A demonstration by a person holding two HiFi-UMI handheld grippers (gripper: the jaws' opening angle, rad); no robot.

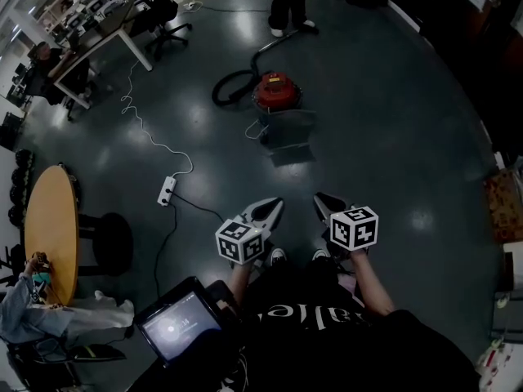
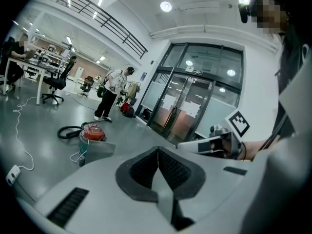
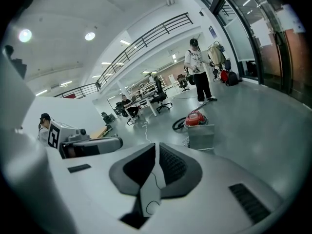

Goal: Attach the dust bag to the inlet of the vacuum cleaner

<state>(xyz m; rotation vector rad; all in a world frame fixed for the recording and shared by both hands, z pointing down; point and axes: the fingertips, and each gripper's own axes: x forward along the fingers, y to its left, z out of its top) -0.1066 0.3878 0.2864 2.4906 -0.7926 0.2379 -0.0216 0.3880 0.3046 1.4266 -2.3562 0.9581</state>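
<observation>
L gripper (image 1: 273,206) is being held w/ jaws clenched together, pads meeting on the centre line and nothing being gripped between them. R gripper (image 1: 320,199) is being held the same way: jaws closed, empty. Both units are being carried side by side low in the head view, tips being pointed toward the red vacuum cleaner (image 1: 276,91) and being kept well apart from it.

The vacuum cleaner is being supported by the dark floor (image 1: 392,137), w/ its black hose (image 1: 230,83) being looped at its left in the head view. The grey dust bag (image 1: 288,129) is being rested on the floor just beside the vacuum cleaner, on the side nearer the grippers; it is being touched by neither gripper.

A white power strip (image 1: 167,191) w/ cable is lying on the floor left of the grippers. A round wooden table (image 1: 51,227) is being shown at the left edge, a tablet (image 1: 176,327) at the bottom. A standing person (image 1: 288,2) is being shown beyond the vacuum cleaner.
</observation>
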